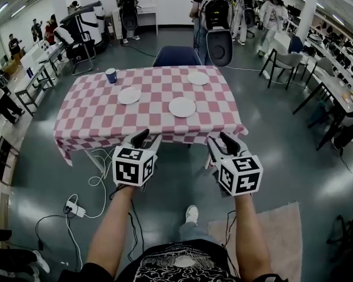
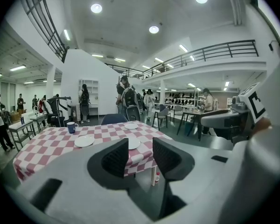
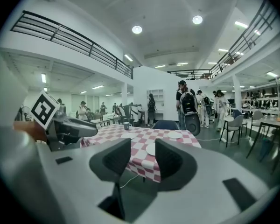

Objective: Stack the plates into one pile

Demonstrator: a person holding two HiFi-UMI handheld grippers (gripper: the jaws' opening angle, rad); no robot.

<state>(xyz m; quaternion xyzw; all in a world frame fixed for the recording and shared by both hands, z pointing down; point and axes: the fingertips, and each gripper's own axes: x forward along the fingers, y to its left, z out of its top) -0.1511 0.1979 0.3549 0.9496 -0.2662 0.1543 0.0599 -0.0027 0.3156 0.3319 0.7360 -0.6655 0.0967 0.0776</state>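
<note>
Three white plates lie apart on the checked tabletop [image 1: 94, 113], none on top of another. The nearest plate [image 1: 182, 107] sits closest to the near edge, a little right of the middle. The left plate [image 1: 129, 96] lies further in, toward the left edge. The far plate [image 1: 198, 78] lies close to the far edge, toward the far right corner. A blue mug [image 1: 110, 75] stands upright near the far left corner, well apart from all three plates.

Both grippers are held short of the near edge, above the floor [image 1: 294, 157], touching nothing on the tabletop. The left gripper [image 1: 148, 137] points at the near edge left of the middle; its jaws stand partly apart with nothing between them. The right gripper [image 1: 220, 140] points at the near edge toward the near right corner, its jaws likewise partly apart and empty.

A dark blue chair [image 1: 176, 56] stands just behind the far edge. On the floor by the near left corner lies a white power strip [image 1: 74, 208] with cables.
</note>
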